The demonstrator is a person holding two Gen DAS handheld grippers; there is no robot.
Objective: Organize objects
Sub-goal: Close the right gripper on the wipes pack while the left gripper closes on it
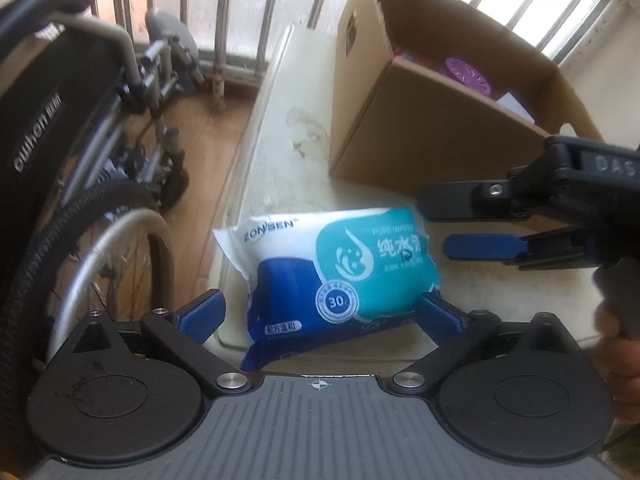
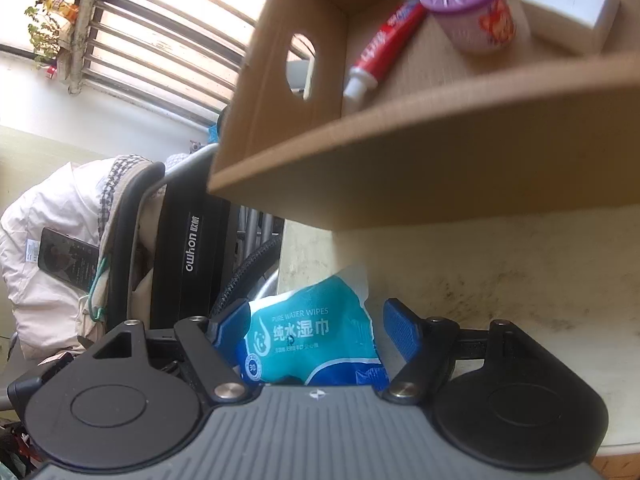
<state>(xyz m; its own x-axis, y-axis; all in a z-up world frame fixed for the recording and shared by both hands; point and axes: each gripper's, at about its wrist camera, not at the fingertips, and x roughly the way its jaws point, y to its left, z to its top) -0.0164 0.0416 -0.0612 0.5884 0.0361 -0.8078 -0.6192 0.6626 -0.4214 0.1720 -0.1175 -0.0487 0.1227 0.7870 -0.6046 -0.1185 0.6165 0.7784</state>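
Observation:
A blue and teal pack of wet wipes (image 1: 336,272) lies on the pale tabletop (image 1: 288,120) near its left edge. My left gripper (image 1: 320,312) is open, its blue pads on either side of the pack's near end. My right gripper (image 1: 434,224) comes in from the right, open, its fingertips at the pack's right end. In the right wrist view the pack (image 2: 316,340) sits between the open right gripper's (image 2: 316,324) pads. An open cardboard box (image 1: 404,128) stands behind the pack. It holds a toothpaste tube (image 2: 384,44), a purple-lidded jar (image 2: 468,4) and a white box (image 2: 568,4).
A folded wheelchair (image 1: 80,200) stands on the wooden floor left of the table, close to its edge. Clothes and a phone (image 2: 68,260) lie on the wheelchair. Window bars (image 1: 224,20) run along the back.

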